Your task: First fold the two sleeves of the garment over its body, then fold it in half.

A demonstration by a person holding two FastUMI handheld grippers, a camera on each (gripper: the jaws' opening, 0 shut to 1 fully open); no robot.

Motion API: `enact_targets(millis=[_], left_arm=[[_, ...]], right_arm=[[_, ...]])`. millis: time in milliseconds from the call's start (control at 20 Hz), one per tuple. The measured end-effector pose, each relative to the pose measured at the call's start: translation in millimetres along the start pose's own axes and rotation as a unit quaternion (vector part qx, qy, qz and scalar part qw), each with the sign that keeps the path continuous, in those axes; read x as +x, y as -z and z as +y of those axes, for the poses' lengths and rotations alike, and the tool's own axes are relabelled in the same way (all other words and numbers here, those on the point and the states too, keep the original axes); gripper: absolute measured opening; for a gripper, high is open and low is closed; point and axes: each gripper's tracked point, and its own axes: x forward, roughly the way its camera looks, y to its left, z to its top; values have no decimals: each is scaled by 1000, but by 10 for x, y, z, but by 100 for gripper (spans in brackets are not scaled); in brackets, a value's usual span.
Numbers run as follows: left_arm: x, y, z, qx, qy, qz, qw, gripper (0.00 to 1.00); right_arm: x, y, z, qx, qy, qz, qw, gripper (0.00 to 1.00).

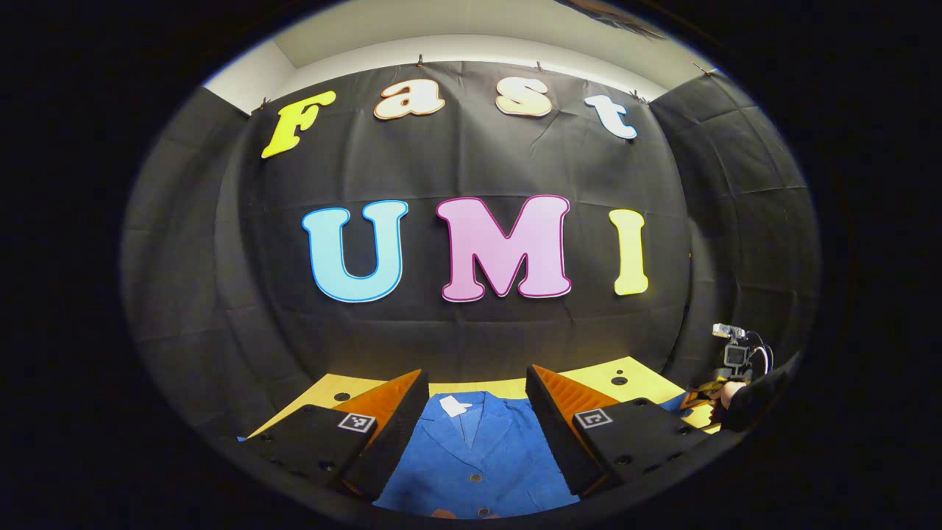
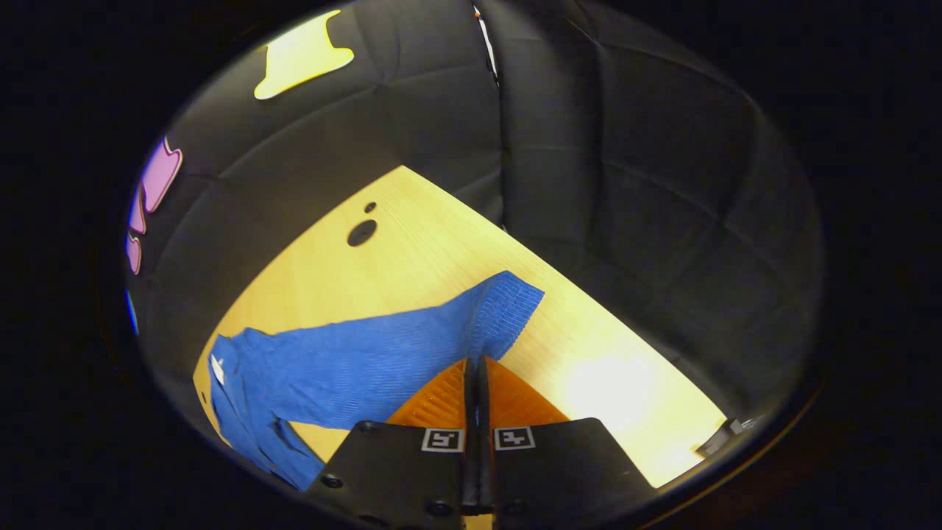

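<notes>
My left hand-held gripper (image 1: 477, 401) is closest to me, and its two fingers are wide apart with nothing between them. Just past them I see the blue garment (image 1: 478, 460) lying flat on the yellow desk (image 1: 625, 372), with its collar, a white tag (image 1: 454, 405) and small buttons (image 1: 475, 478) showing. Far off to the side I see the other hand-held gripper with a hand on it, low over the desk edge.

My right hand-held gripper (image 2: 477, 364) has its fingers pressed together. I think they pinch the edge of the blue sleeve (image 2: 412, 346), but the spot is hidden, so I cannot tell for sure. The sleeve stretches out over the desk toward the garment's body. Farther on, the desk has two dark holes (image 2: 361, 232). Behind it hangs the black cloth wall (image 2: 625, 184).
</notes>
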Motion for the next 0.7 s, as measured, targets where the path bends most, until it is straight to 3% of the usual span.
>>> enact_targets(millis=[300,700], left_arm=[[-274,-55,608,-20,-27,-21,999,81],[-746,99,1715,-48,-89,-28,994,80]], right_arm=[[-477,53,998,-40,-50,-32,997,1],[-1109,825,2781,-134,-141,-31,980,1]])
